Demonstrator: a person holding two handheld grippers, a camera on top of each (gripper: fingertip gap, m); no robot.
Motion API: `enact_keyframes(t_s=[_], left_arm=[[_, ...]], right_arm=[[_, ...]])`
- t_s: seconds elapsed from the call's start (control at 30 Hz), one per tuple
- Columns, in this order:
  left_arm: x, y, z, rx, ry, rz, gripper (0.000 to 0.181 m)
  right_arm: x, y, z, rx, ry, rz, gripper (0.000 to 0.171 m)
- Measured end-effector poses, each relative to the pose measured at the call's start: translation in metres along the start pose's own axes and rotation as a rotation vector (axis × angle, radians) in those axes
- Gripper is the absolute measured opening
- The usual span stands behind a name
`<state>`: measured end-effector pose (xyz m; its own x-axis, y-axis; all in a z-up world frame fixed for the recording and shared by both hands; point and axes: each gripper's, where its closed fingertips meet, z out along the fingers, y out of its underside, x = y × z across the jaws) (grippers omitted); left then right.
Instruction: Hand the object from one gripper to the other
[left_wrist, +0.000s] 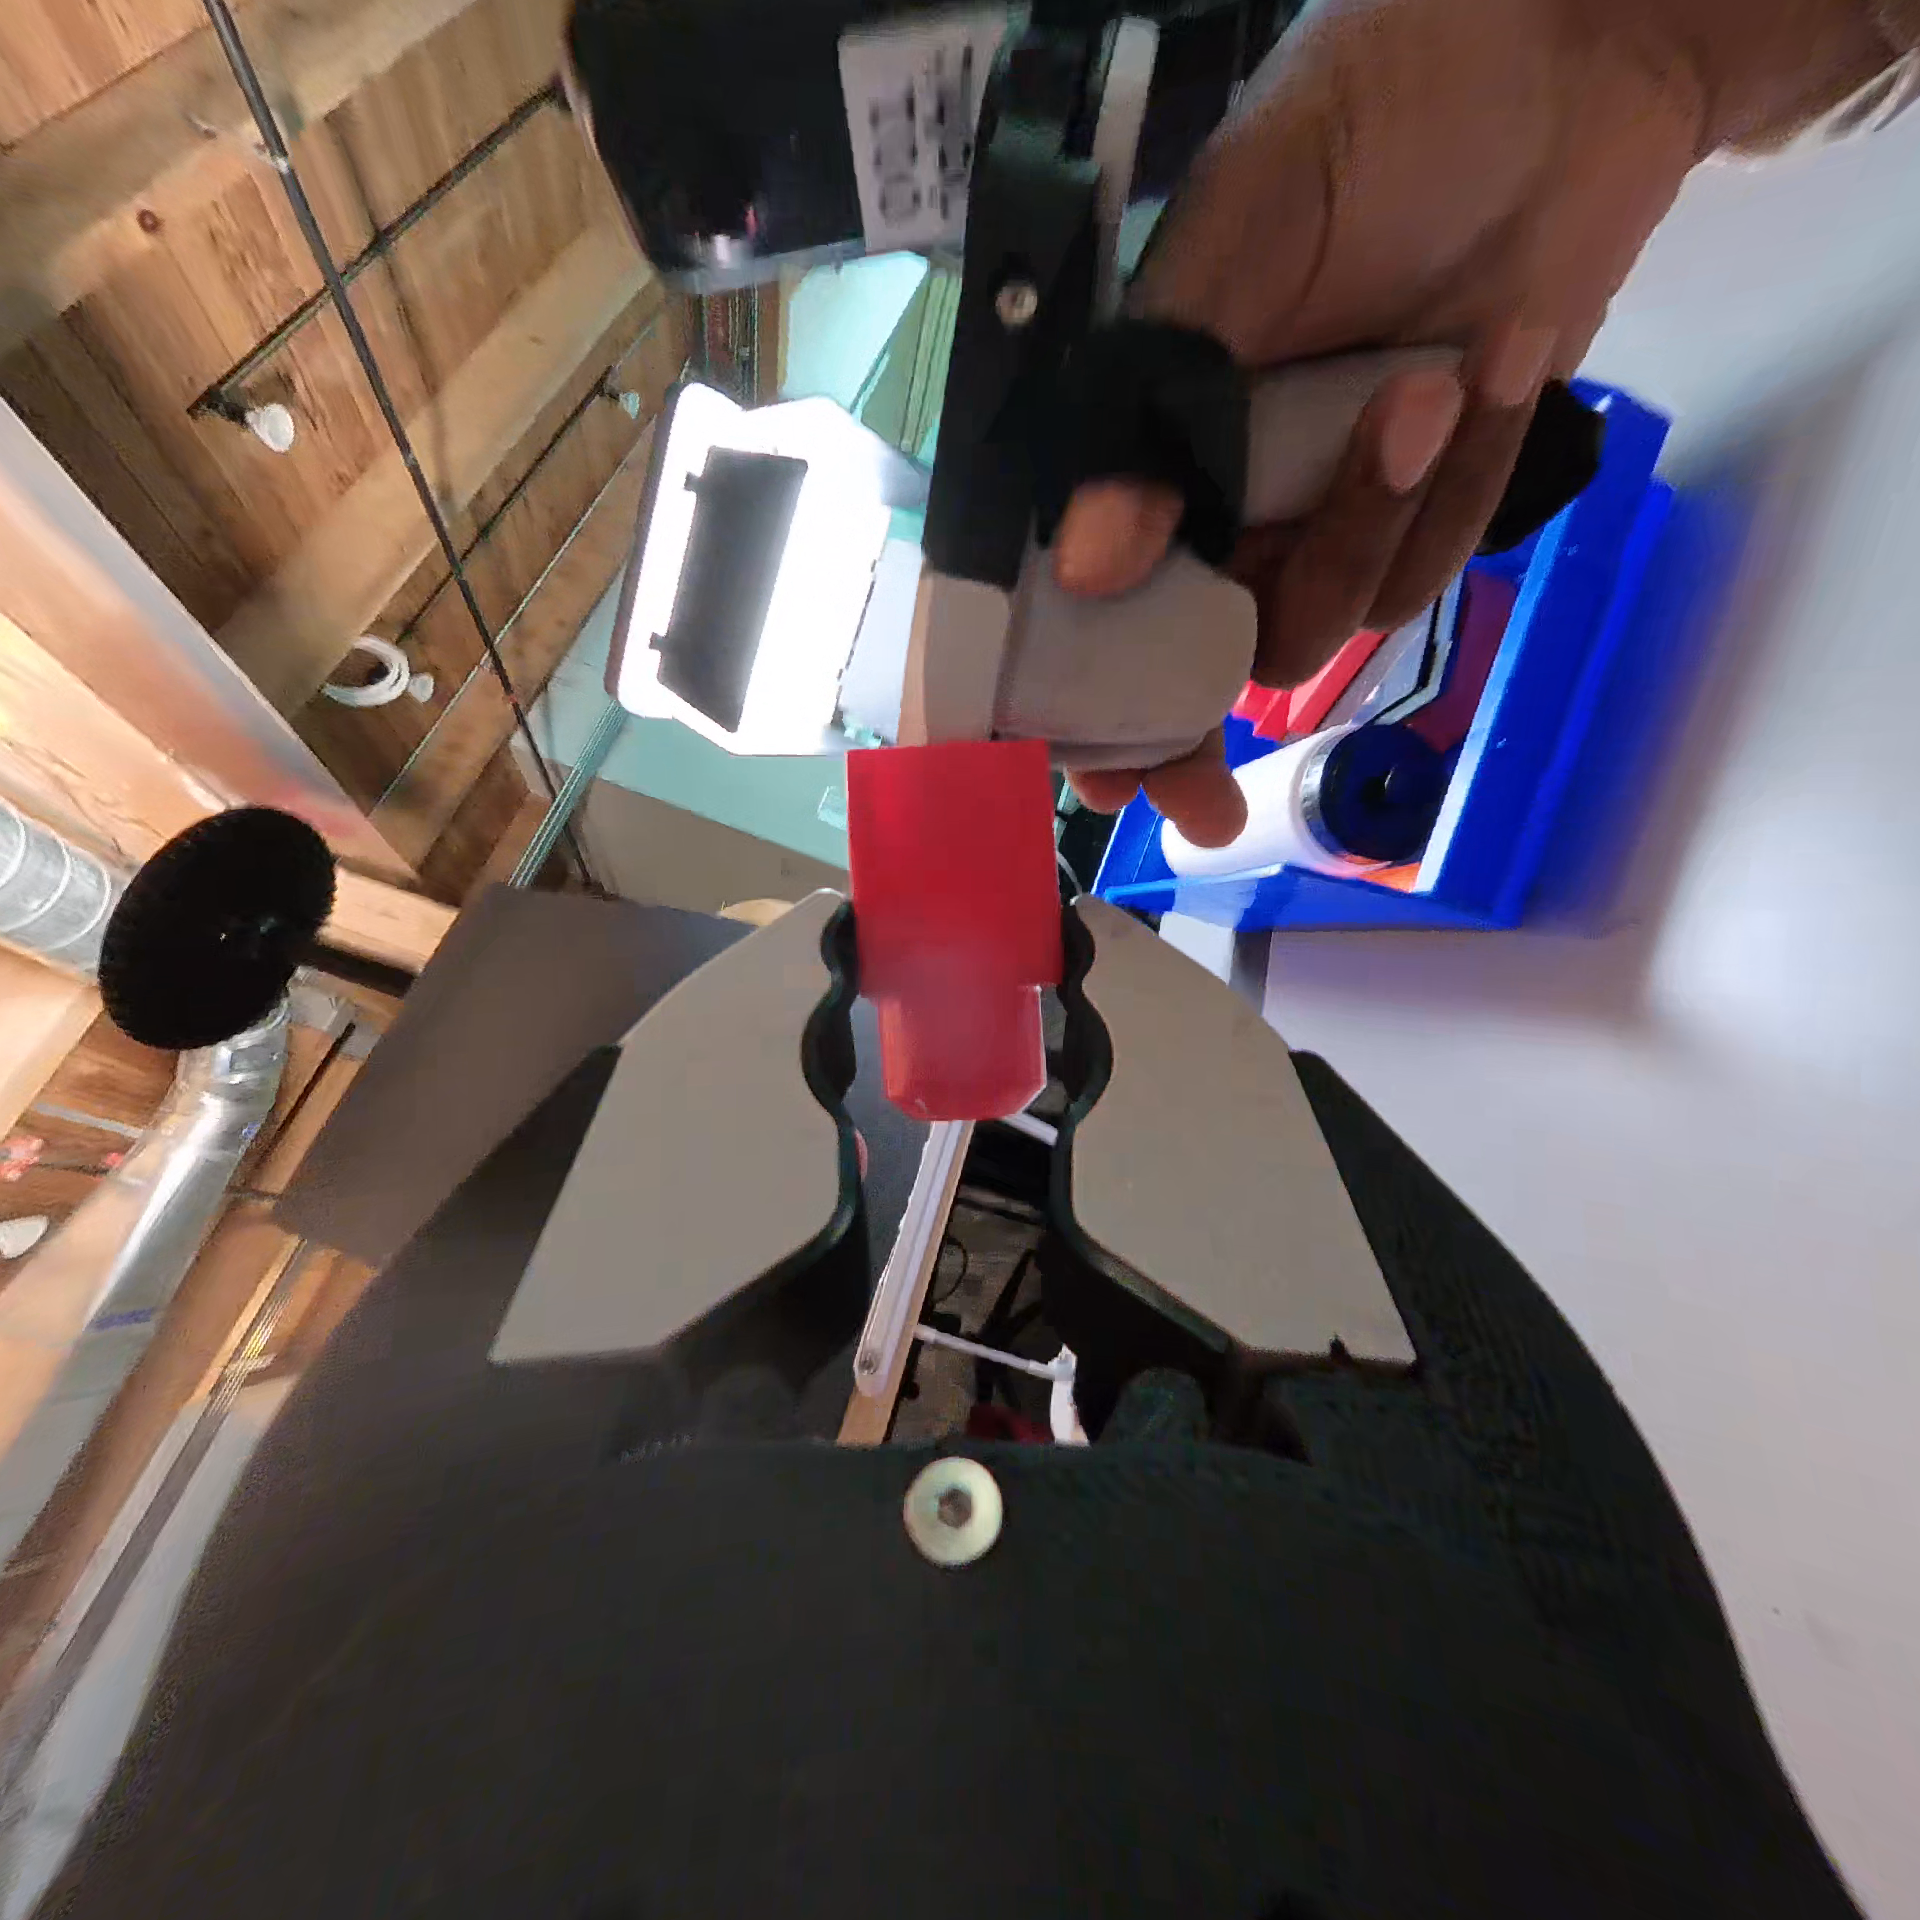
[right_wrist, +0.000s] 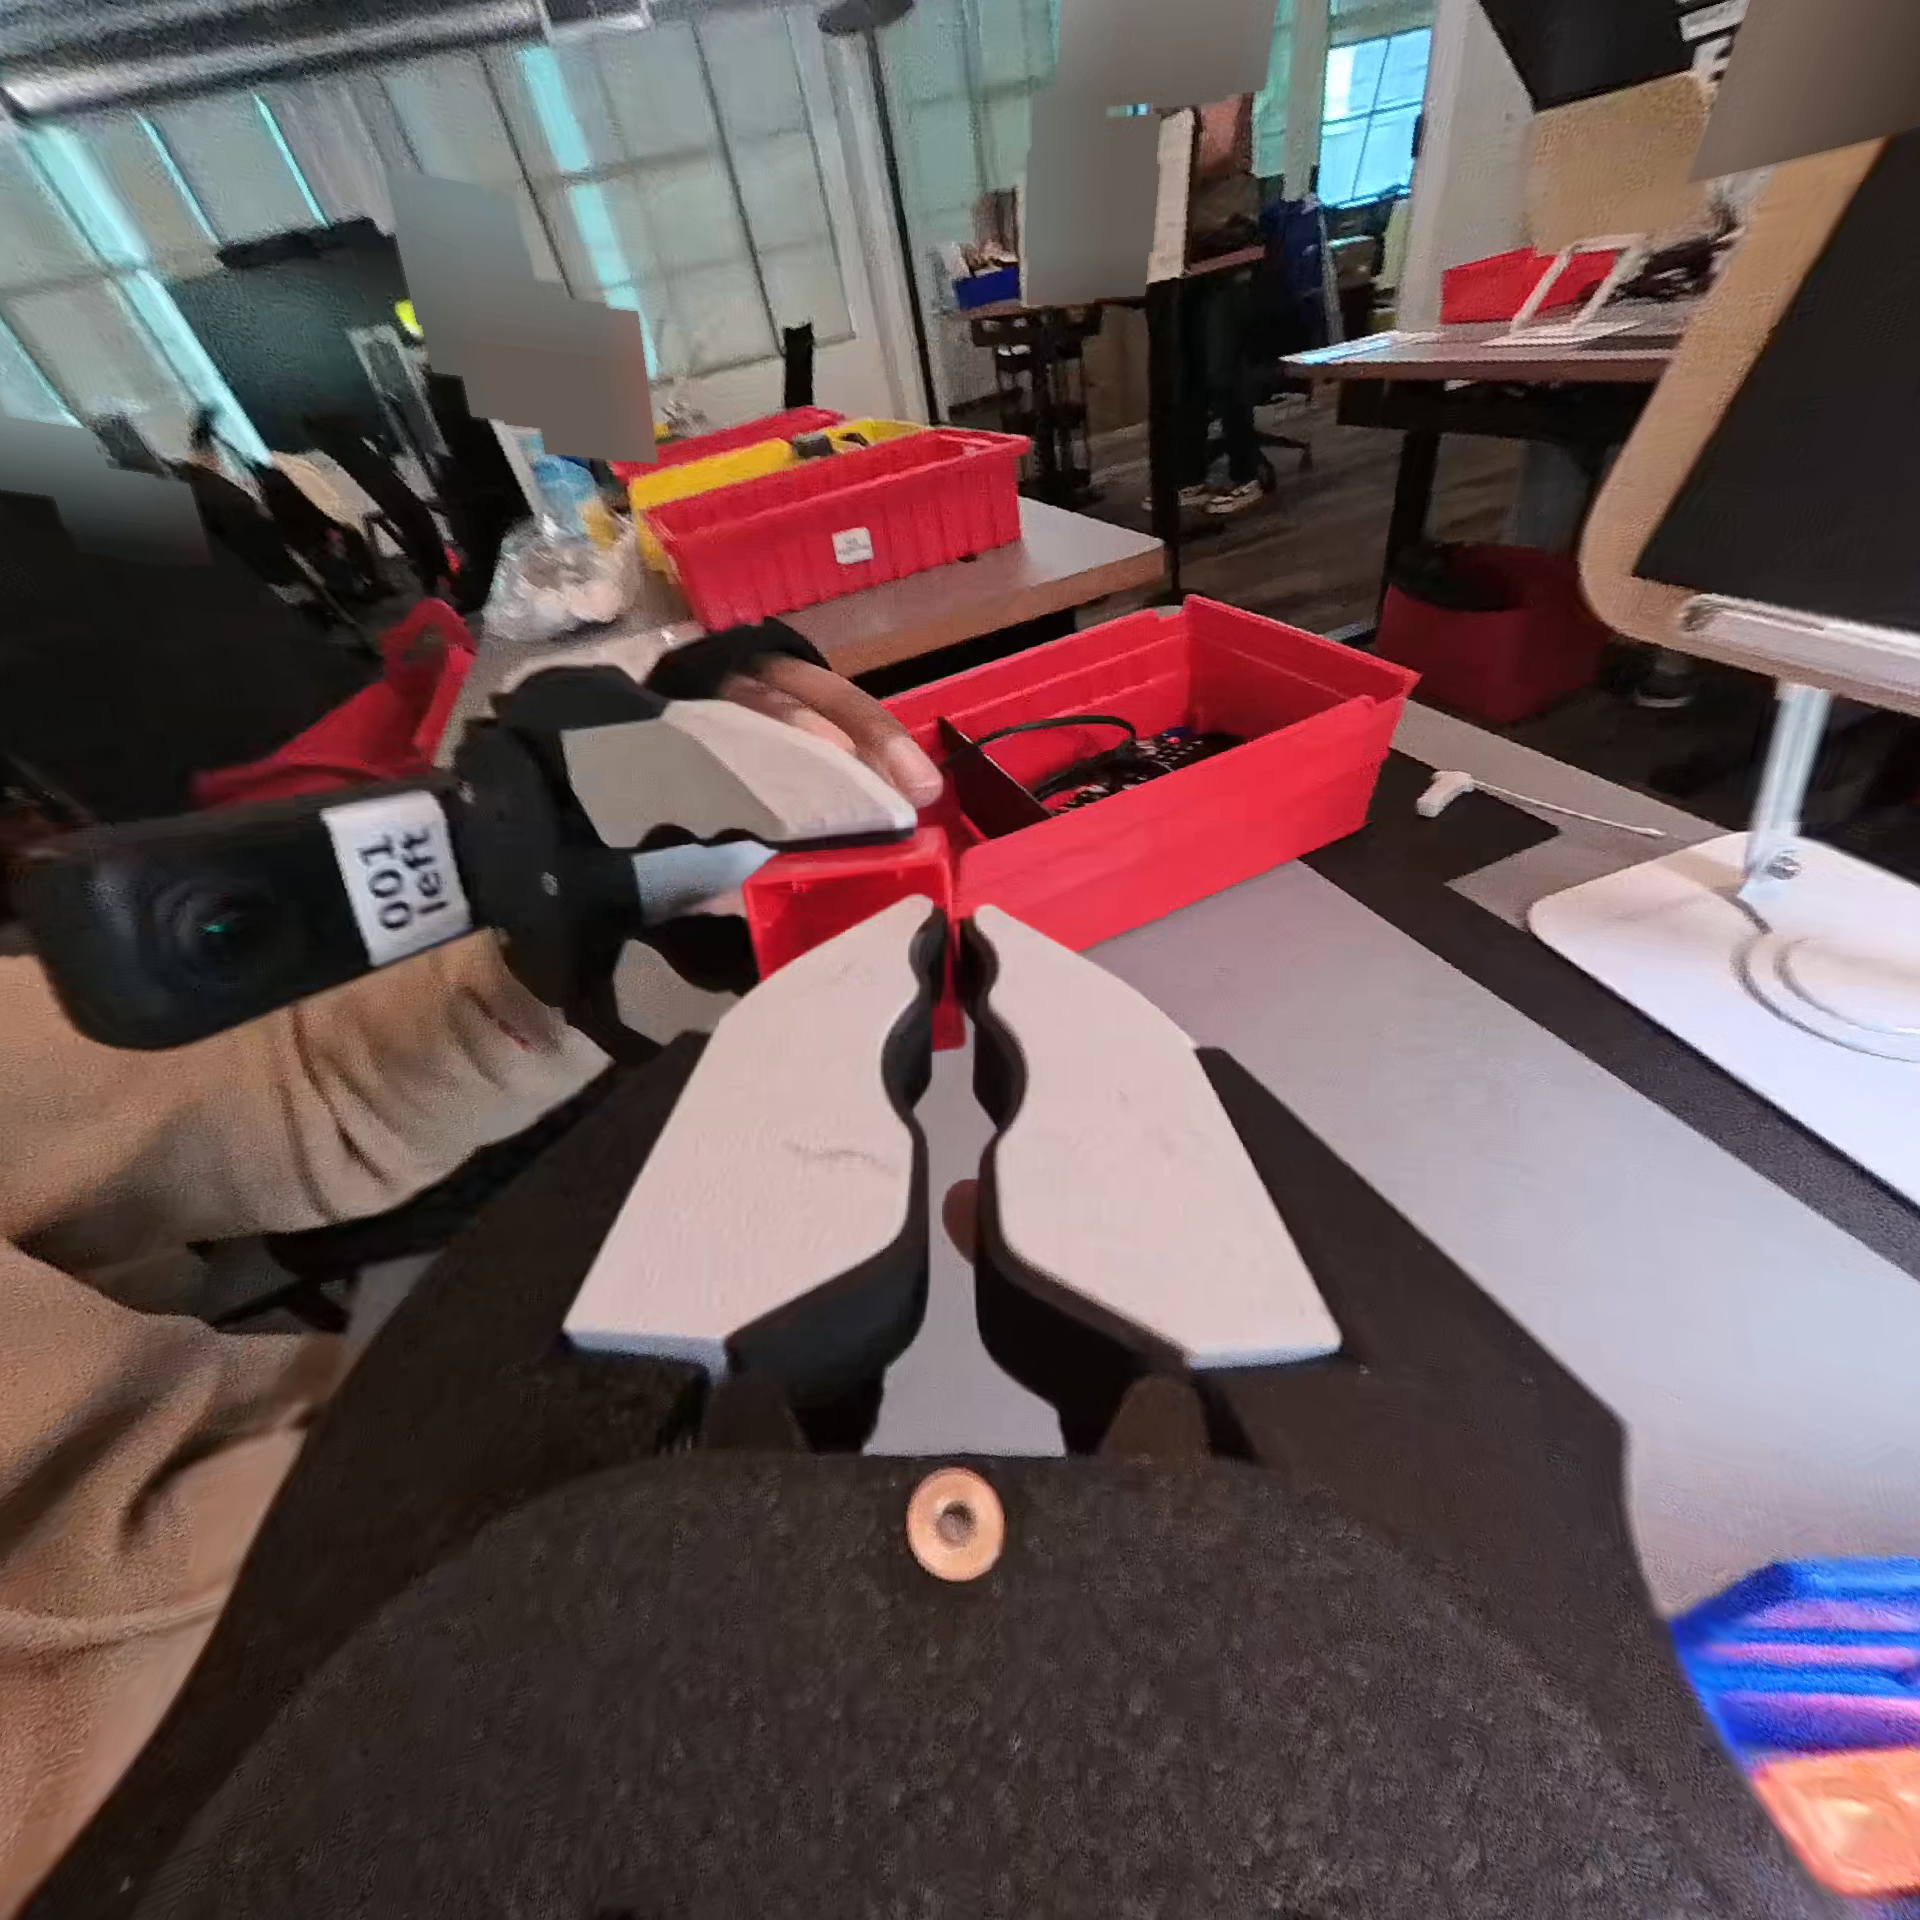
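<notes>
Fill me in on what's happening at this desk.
A person is passing a red, boxy plastic piece between two handheld claws. The left claw grips its narrower end, while the right claw is closed on its other end. Both hold it at once, above the grey desk; the handover is midway.

An open workshop-like office — rows of desks (right_wrist: 1475, 364), red parts bins (right_wrist: 831, 540), big windows (right_wrist: 644, 166).
</notes>
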<state>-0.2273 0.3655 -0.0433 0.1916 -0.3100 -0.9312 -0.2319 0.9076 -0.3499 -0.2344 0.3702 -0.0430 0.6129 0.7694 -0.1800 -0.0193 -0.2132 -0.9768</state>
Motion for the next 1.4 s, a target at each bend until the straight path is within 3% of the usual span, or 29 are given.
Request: enact_keyframes(t_s=[0.07,0.13,0.27,0.37,0.53,0.63,0.73,0.9,0.97,1.1,1.23,1.3,1.4], left_arm=[[-0.001,0.001,0.001,-0.011,0.001,-0.025,0.037],[-0.005,-0.001,-0.001,0.034,0.046,-0.202,0.044],[-0.023,-0.002,-0.007,0.152,0.224,-0.849,0.053],[-0.024,-0.003,-0.007,0.171,0.407,-1.279,0.059],[0.001,-0.002,-0.01,0.126,0.667,-1.519,0.054],[-0.009,-0.006,-0.022,0.279,0.742,-1.581,0.039],[-0.003,-0.007,-0.029,0.297,0.815,-1.564,0.052],[0.001,-0.026,-0.041,0.382,0.922,-1.5,0.04],[-0.007,-0.027,-0.042,0.423,0.848,-1.429,0.036],[-0.025,-0.036,-0.051,0.535,0.667,-1.212,0.035],[-0.026,-0.042,-0.053,0.57,0.597,-1.097,0.035],[-0.024,-0.038,-0.049,0.524,0.608,-1.125,0.037],[-0.023,-0.029,-0.044,0.434,0.68,-1.292,0.049]], right_arm=[[0.002,-0.002,-0.001,0.001,0.063,-0.122,0.0],[0.011,-0.008,-0.005,0.003,0.204,-0.3,0.001],[0.006,-0.03,-0.023,0.076,0.39,-0.809,0.0],[-0.006,-0.019,-0.017,0.02,0.4,-1.094,0.001],[-0.016,-0.003,0.0,-0.037,0.403,-1.327,0.001],[-0.03,-0.009,-0.002,0.034,0.354,-1.321,0.0],[-0.041,-0.011,-0.004,0.047,0.311,-1.349,0.001],[-0.057,-0.004,0.0,0.037,0.22,-1.366,0.001],[-0.056,-0.014,-0.003,0.081,0.224,-1.246,0.004],[-0.049,-0.027,-0.005,0.161,0.127,-0.807,0.021],[-0.058,-0.018,0.001,0.136,-0.04,-0.565,0.005],[-0.054,-0.021,0.001,0.14,0.012,-0.599,0.005],[-0.049,-0.024,-0.005,0.128,0.165,-0.868,0.004]])
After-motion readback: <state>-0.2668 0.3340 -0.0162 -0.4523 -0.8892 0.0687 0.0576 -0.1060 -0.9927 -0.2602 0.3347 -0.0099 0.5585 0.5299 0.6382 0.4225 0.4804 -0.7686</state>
